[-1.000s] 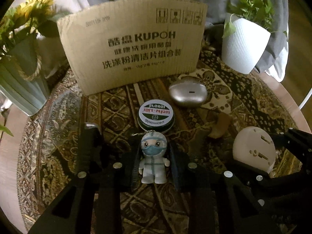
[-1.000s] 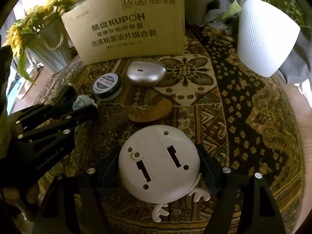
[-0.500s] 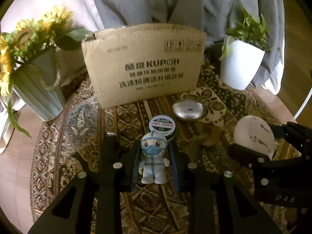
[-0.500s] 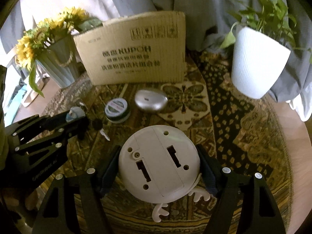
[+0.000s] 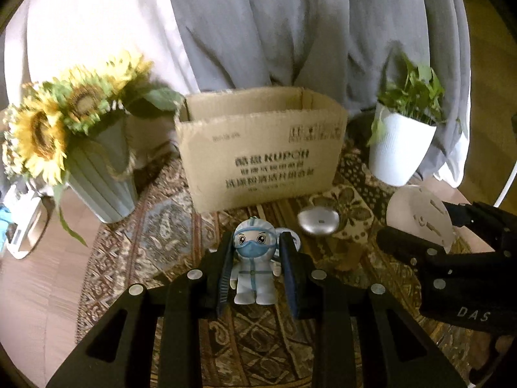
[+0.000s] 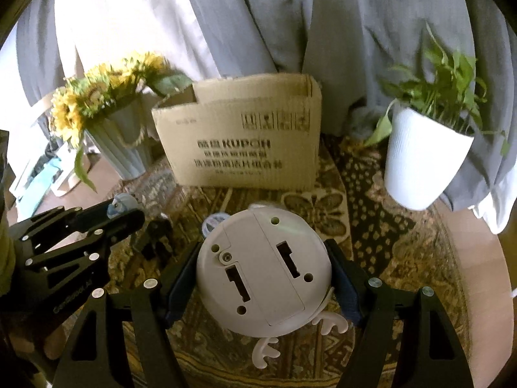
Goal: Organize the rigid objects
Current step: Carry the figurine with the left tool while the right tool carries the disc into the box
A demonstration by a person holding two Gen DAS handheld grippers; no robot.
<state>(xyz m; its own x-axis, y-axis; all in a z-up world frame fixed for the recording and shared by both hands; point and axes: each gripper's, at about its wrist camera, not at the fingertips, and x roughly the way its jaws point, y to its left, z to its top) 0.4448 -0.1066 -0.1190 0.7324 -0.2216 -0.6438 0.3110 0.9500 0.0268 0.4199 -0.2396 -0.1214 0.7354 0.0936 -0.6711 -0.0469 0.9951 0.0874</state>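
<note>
So on the far left, well off to the side of the left fingers, there's a vase of sunflowers point(image 5: 80, 148) in a pale ribbed pot, kinda blurry. The left gripper point(image 5: 257, 268) is clamped on a little figurine point(image 5: 255, 265) in a white suit with a blue mask, standing upright between the two pads, one pad pressed against each side of it. It looks lifted off the patterned rug point(image 5: 161, 226), though I can't say that for sure. Peeking out right behind the figurine, just past the fingertips, is the edge of a small round tin point(image 5: 294, 237), mostly hidden.

Straight ahead of those fingers sits the open cardboard box point(image 5: 261, 161) with KUPOH printed on the front, flaps up, top open. Between the box and the right-hand finger there's a silver pebble-shaped case point(image 5: 318, 221) lying flat on the rug.

Further right, the right gripper point(image 6: 263, 274) is grasping a round white gadget point(image 6: 263, 271), back side facing the camera, so you see the slots, screw and battery-cover seam. It fills the whole gap between the fingers, both pads tight on its edges. Two little white antler bits stick out at its bottom, toward the gripper's base. From the left camera it shows up as a pale disc point(image 5: 416, 220) held up off to the side.

Past the right fingers, beyond and to the right, is a white ribbed pot with a green plant point(image 6: 426, 165). Grey curtains point(image 6: 323, 32) hang behind everything.
</note>
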